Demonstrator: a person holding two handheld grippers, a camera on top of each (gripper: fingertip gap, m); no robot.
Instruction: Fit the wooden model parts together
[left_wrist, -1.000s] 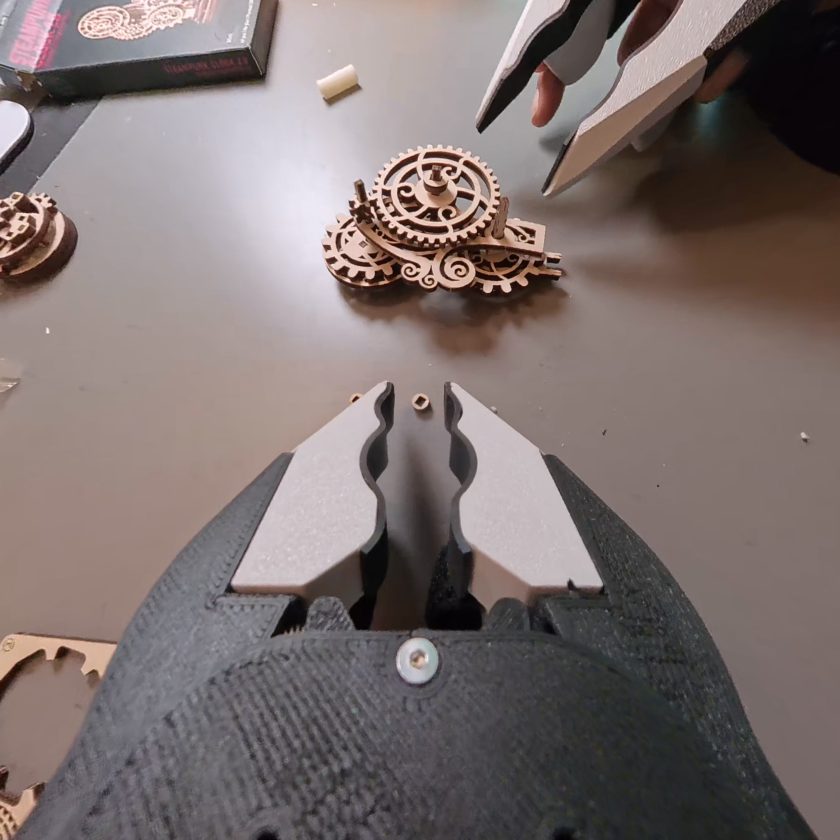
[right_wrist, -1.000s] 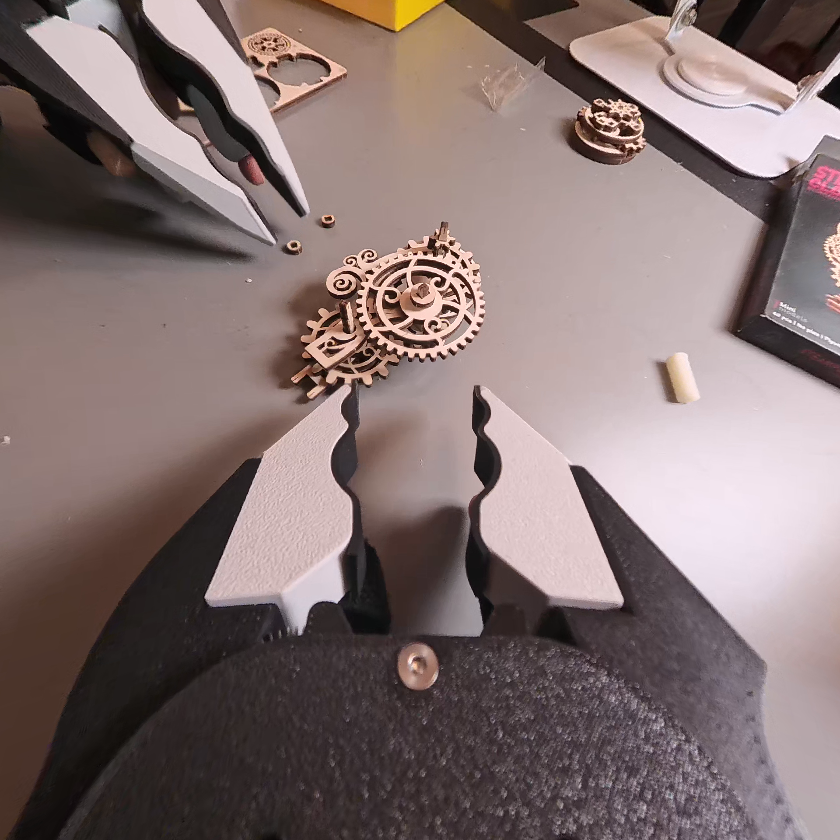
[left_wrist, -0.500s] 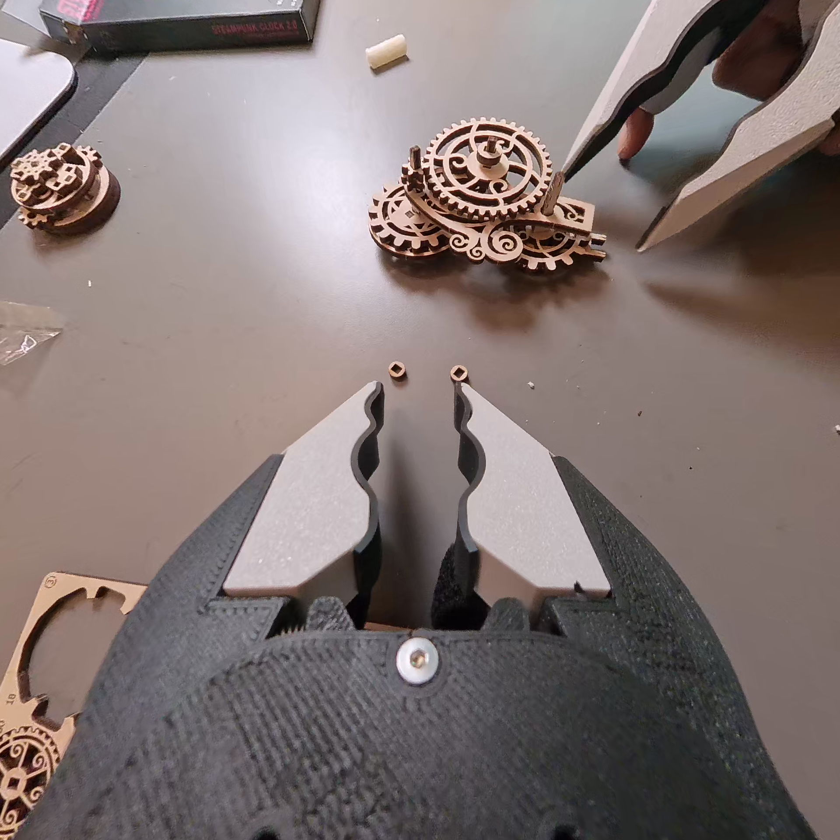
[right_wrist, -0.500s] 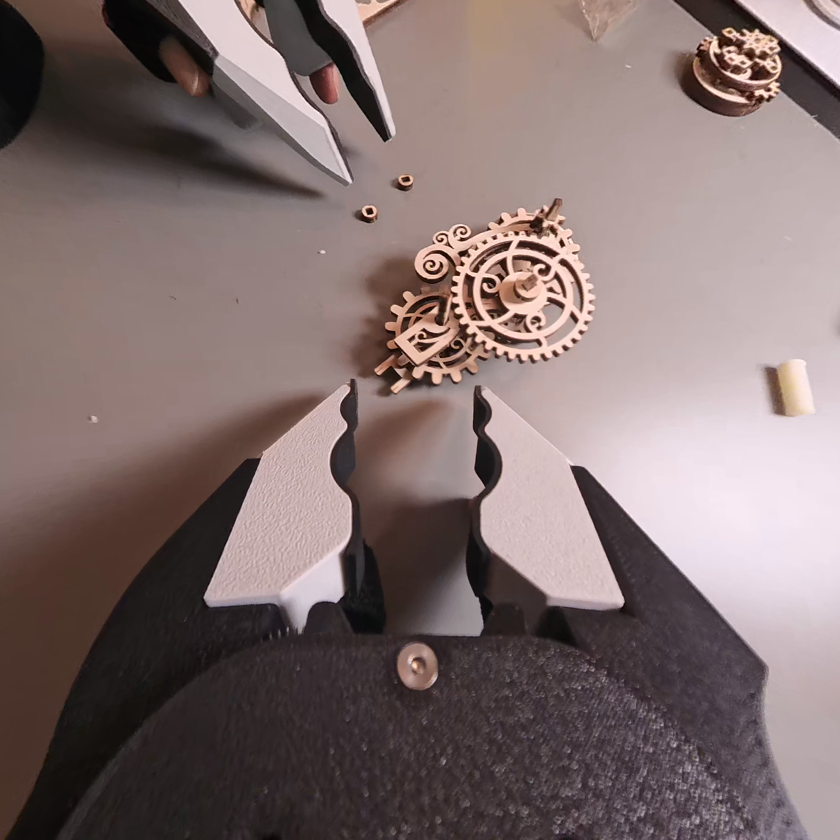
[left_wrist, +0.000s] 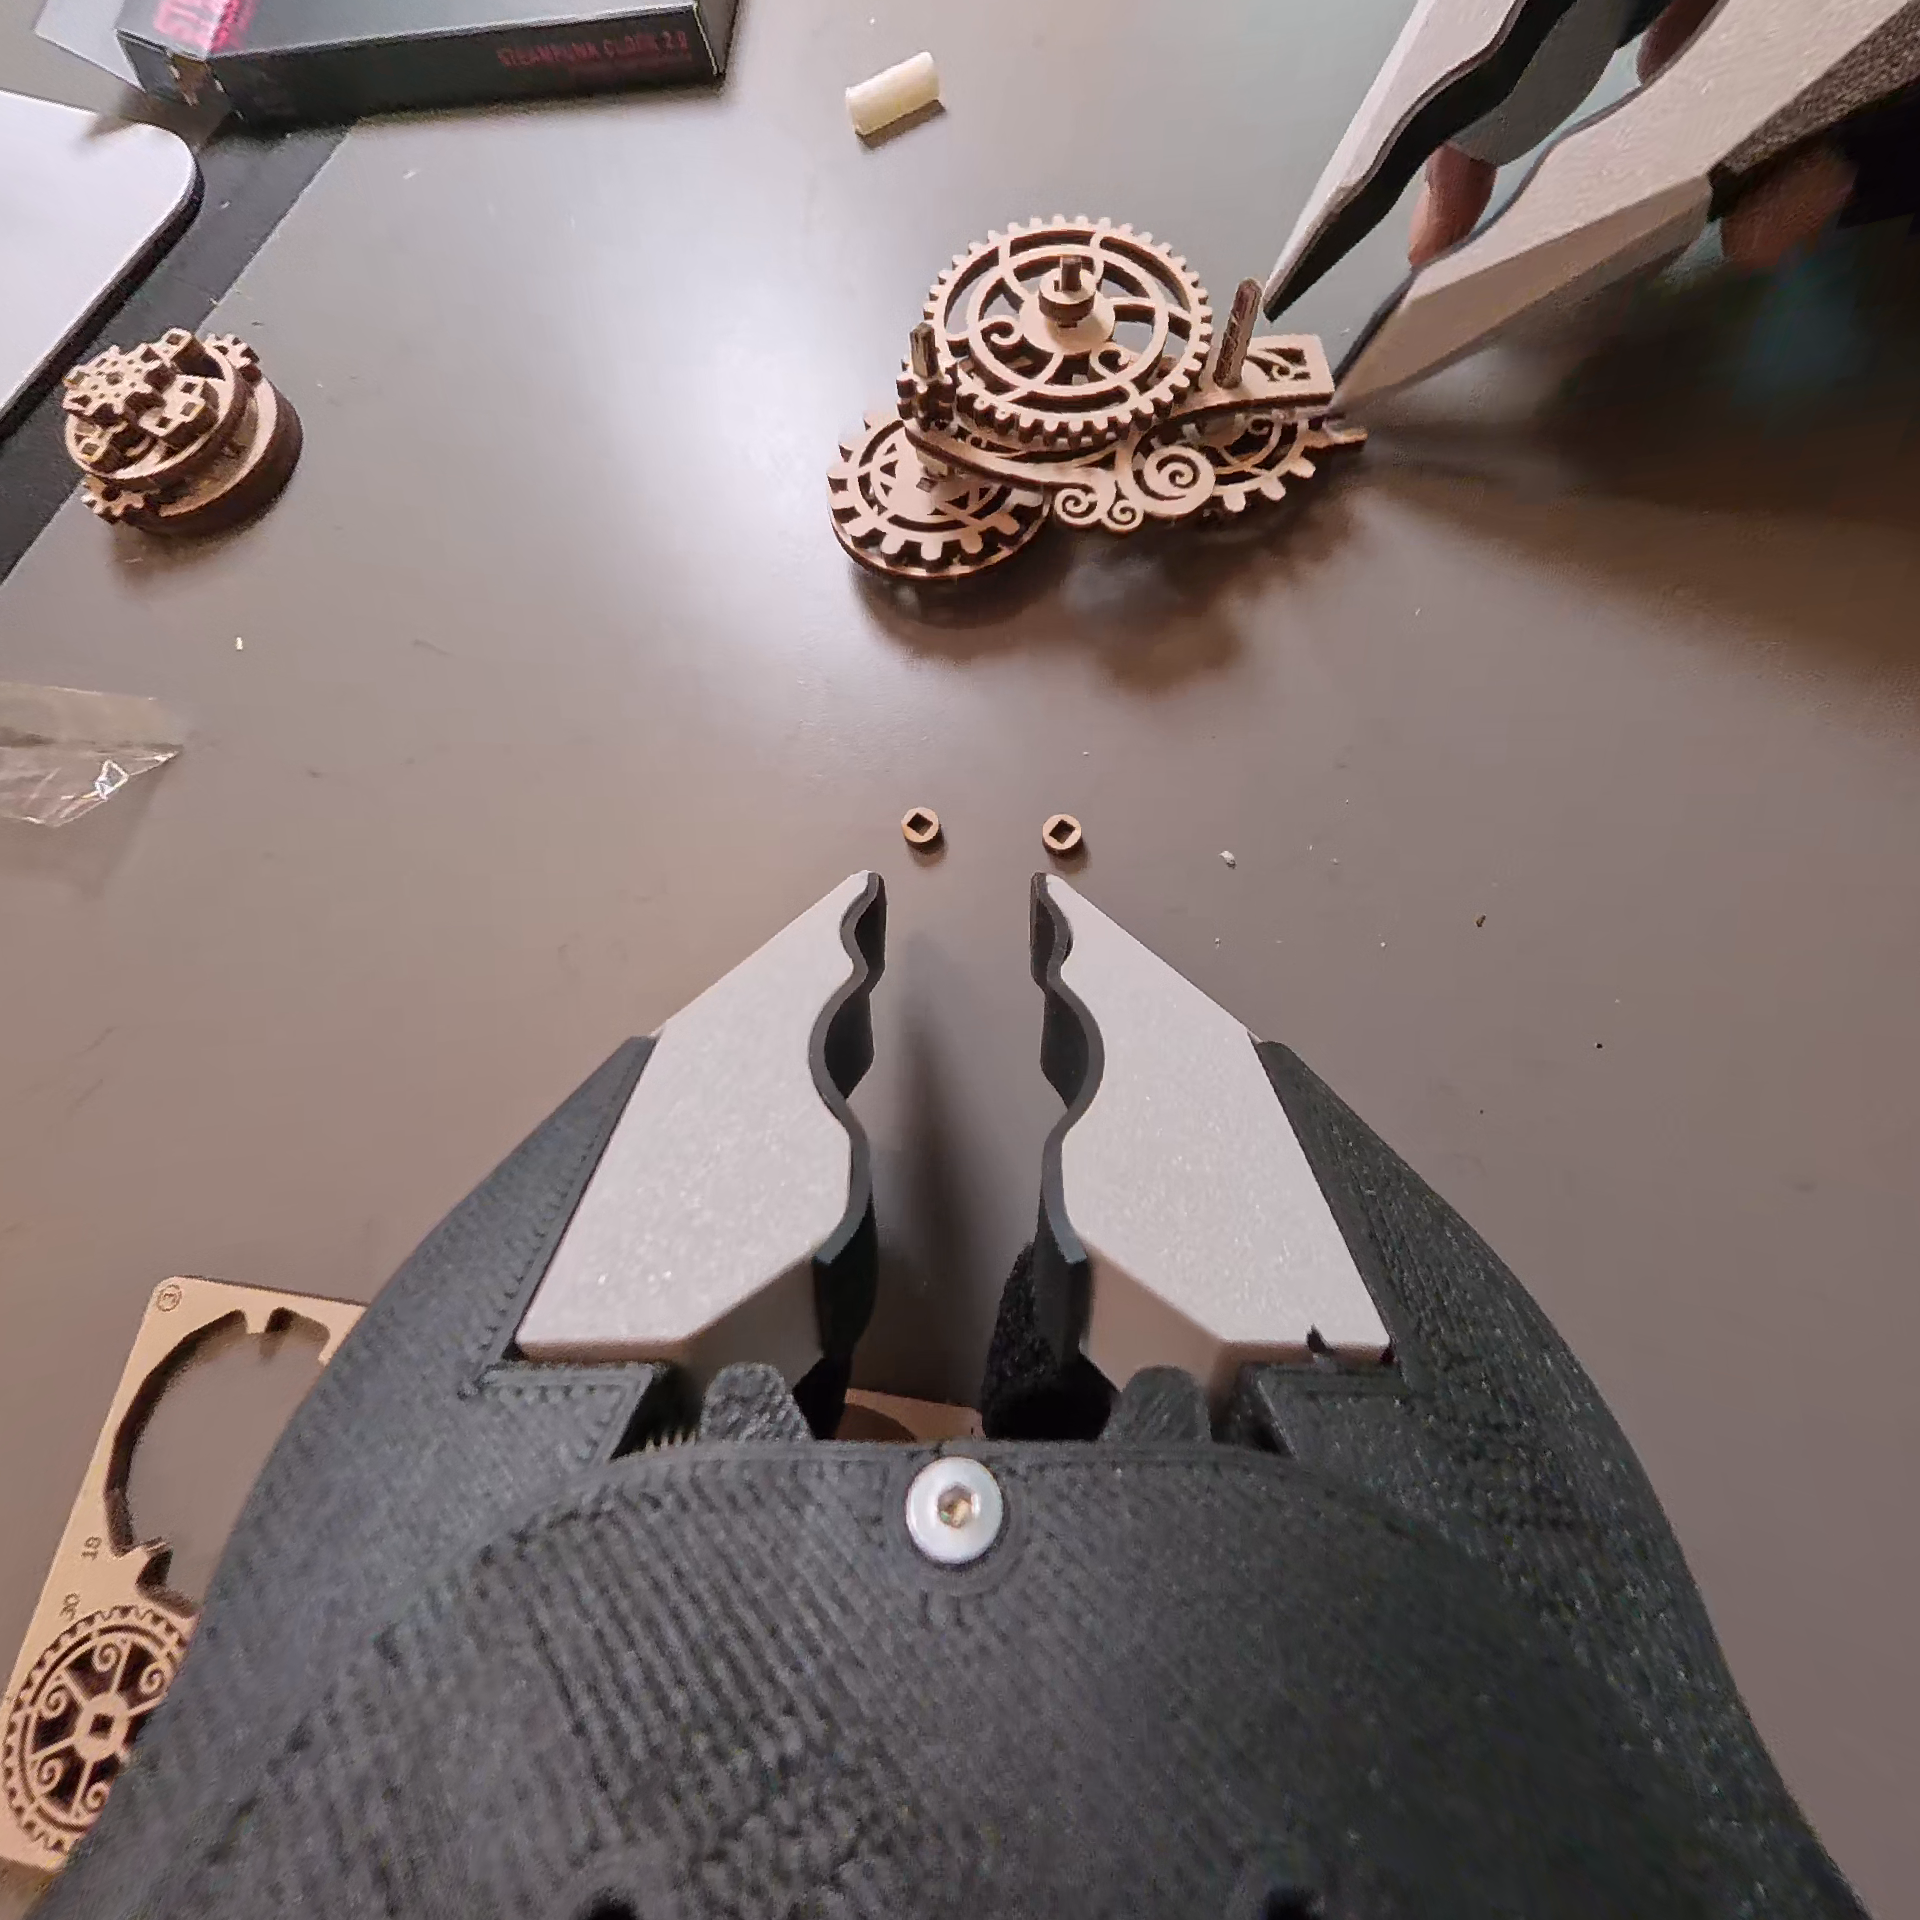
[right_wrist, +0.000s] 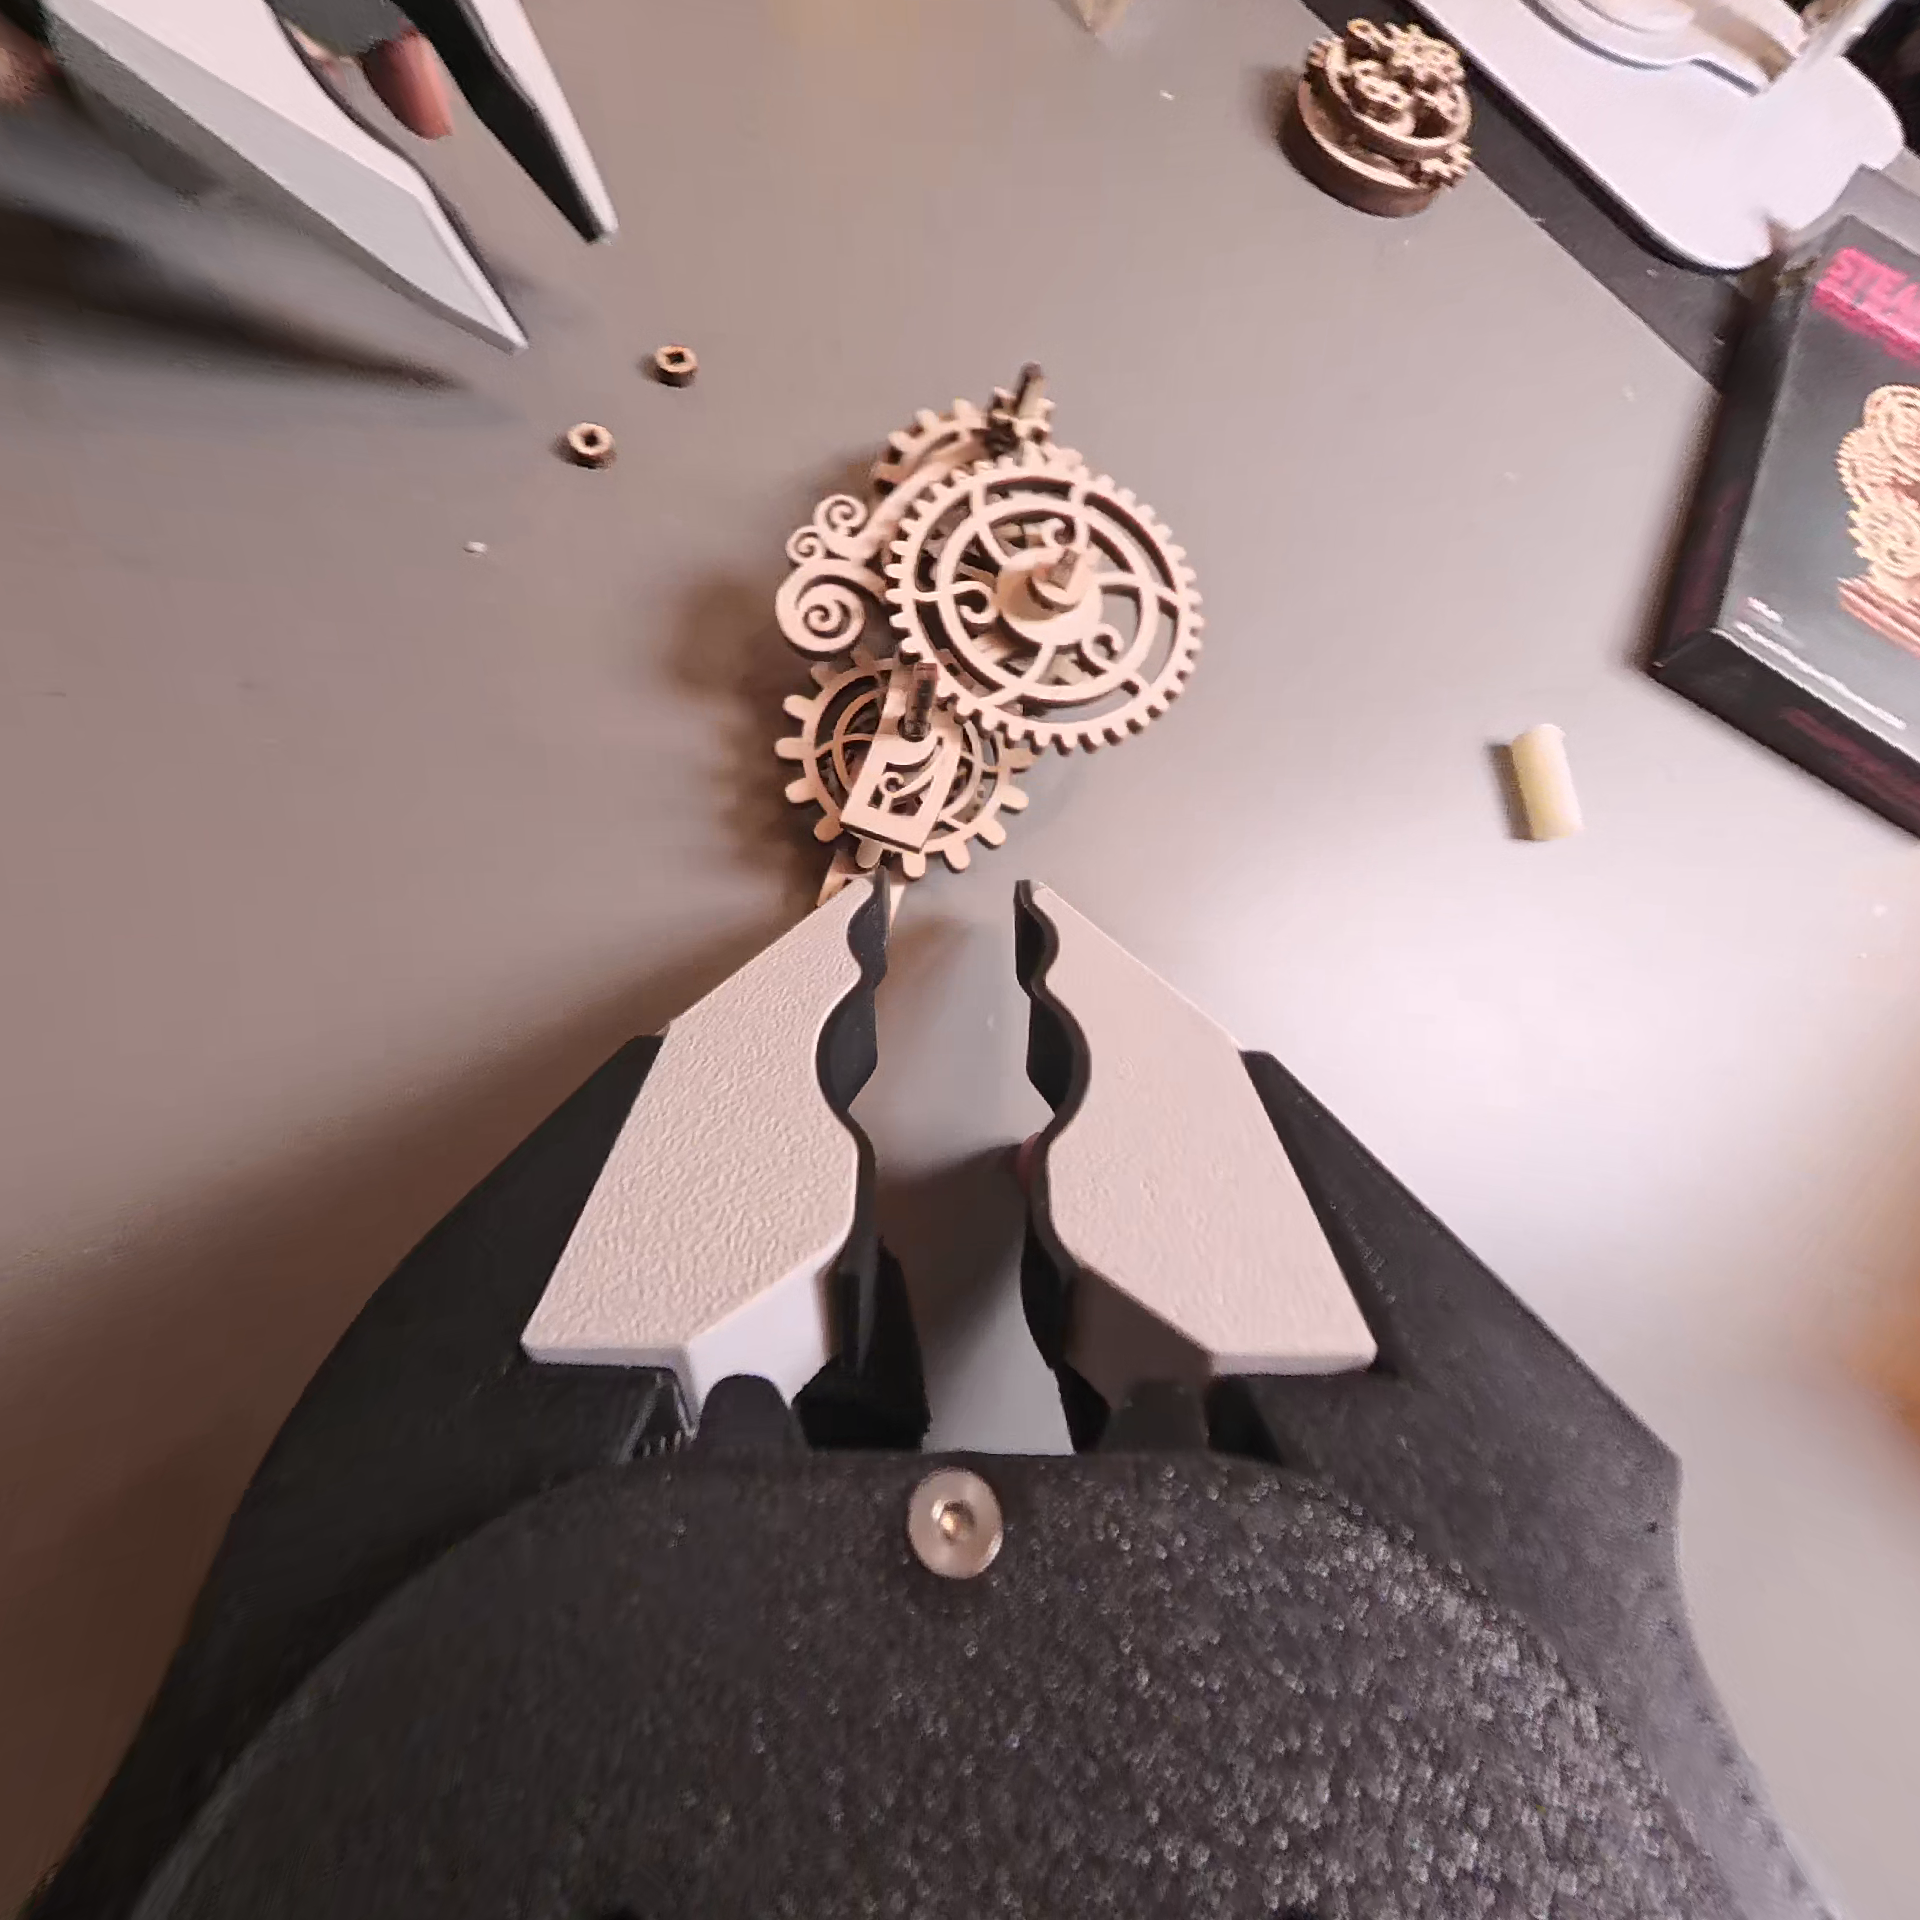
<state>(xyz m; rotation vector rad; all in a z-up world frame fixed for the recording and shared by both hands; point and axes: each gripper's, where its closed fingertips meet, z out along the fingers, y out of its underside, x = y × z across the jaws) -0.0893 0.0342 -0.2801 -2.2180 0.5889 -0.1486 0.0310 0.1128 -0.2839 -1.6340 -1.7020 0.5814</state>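
Both tongs are released and grasp nothing. Left gripper (left_wrist: 956, 894) hangs just before two small rings (left_wrist: 922, 833). Right gripper (right_wrist: 951, 899) reaches the gear model (right_wrist: 987, 644) on the table (right_wrist: 312, 831); its tip may push the model away.

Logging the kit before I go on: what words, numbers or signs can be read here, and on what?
Black box: pink and red lettering on lid and side; legible, but I do not copy writing.
Wooden sheet: small engraved numbers and a circled mark; likewise not copied.
Gear model, rings: no writing seen.
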